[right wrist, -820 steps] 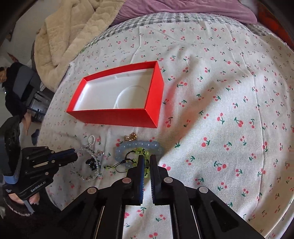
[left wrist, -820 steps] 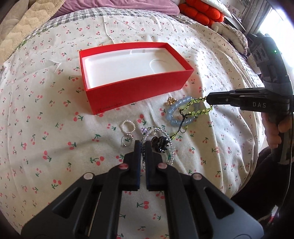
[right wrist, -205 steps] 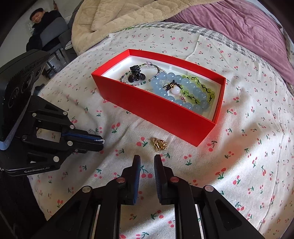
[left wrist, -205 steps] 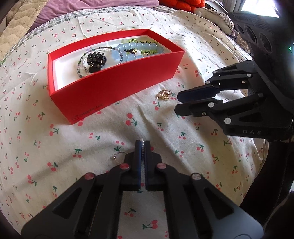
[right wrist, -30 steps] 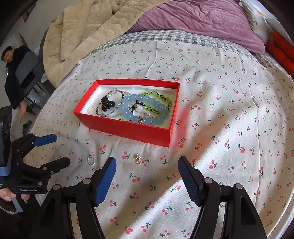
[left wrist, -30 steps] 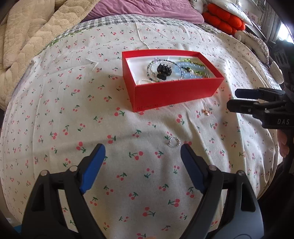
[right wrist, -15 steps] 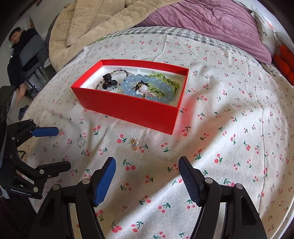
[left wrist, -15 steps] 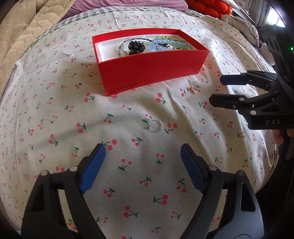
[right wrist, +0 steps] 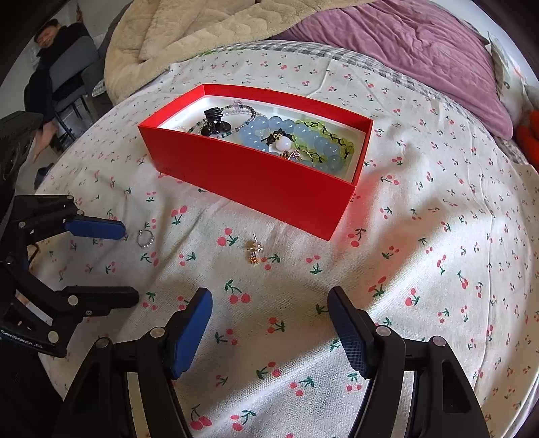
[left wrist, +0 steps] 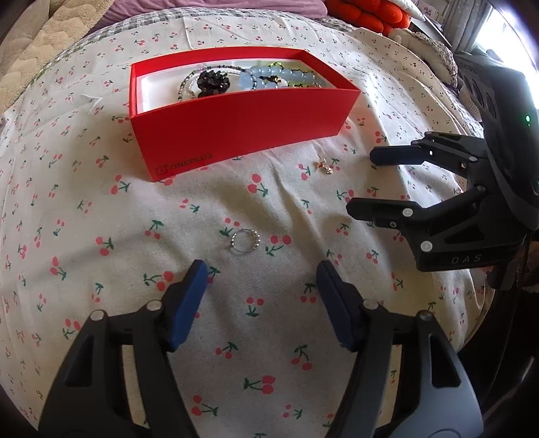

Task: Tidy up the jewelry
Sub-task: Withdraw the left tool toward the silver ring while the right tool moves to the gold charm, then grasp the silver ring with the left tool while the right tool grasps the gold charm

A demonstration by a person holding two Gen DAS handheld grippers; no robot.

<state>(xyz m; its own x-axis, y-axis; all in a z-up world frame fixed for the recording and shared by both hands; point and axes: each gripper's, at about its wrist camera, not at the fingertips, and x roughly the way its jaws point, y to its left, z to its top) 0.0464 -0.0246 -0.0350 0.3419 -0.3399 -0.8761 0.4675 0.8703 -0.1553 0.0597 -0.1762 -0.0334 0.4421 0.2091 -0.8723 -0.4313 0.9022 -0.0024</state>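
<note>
Your left gripper (left wrist: 259,269) closing, nothing gripped, beaded ring (left wrist: 245,240) just beyond tips. Your right gripper (right wrist: 269,300) wide open, empty, gold earring (right wrist: 255,251) beyond, near red box (right wrist: 256,178).

A bedroom at home: a bed under a cherry-print sheet (right wrist: 421,236), with a purple quilt (right wrist: 404,40) and beige blanket (right wrist: 188,30) bunched behind the red box (right wrist: 256,175).

One open red cardboard box (right wrist: 256,178) holding four visible items: one pale blue bead bracelet (right wrist: 266,133), one green bead bracelet (right wrist: 337,138), one slim multicolour bead strand (right wrist: 242,109), one black claw clip (right wrist: 214,121). Loose on the cherry-print sheet (right wrist: 421,269): one silver beaded ring (left wrist: 245,240), one small gold earring (right wrist: 255,252). Two black grippers with blue pads.
</note>
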